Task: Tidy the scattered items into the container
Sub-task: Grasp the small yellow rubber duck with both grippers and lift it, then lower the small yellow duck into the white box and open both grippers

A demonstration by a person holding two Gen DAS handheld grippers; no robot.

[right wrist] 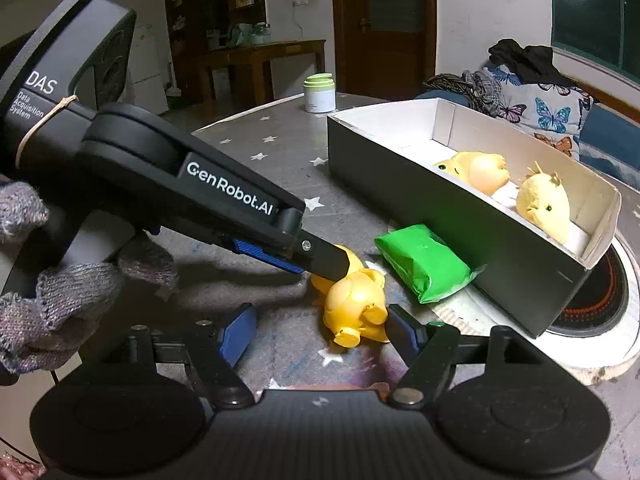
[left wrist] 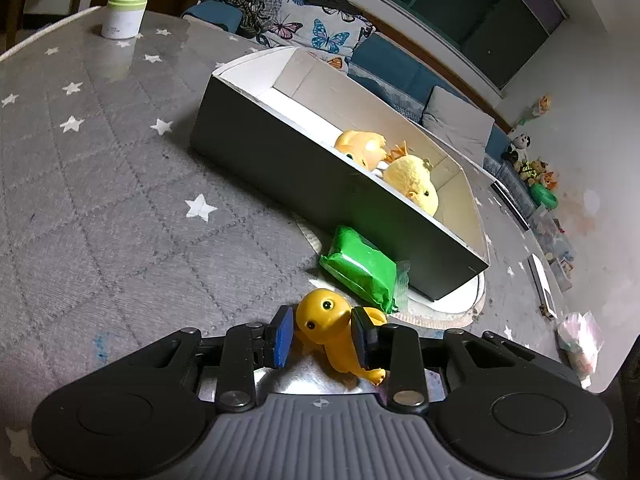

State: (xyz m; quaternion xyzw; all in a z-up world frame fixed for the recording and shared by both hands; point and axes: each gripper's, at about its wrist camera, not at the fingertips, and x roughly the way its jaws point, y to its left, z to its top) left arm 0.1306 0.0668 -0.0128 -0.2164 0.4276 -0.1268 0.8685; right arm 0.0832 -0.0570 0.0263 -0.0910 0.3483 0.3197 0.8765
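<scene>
So here's where we are with the tidy-up. The box (left wrist: 280, 168) already has two yellow toys in it: a smooth plastic one (left wrist: 362, 146) and a fuzzy plush chick (left wrist: 414, 186), sitting side by side toward one end.

Outside the box we've got two things on the table (left wrist: 100, 200). The green packet (left wrist: 360, 268) lies right up against the box's dark outer wall. Just in front of it is the yellow toy figure (left wrist: 324, 320), and our left gripper (left wrist: 322, 336) has its blue pads on either side of the toy's head. It looks clamped on, though from the right wrist view we can't quite tell whether the toy is clear of the table or resting on it.

Our right gripper (right wrist: 320, 332) hangs with its jaws spread wide, holding nothing, one finger close beside the toy's back end.

So roughly half in, half out: the figure and the green packet are what's left. The white jar with a green lid (left wrist: 124, 14) stands well apart at the far edge.
</scene>
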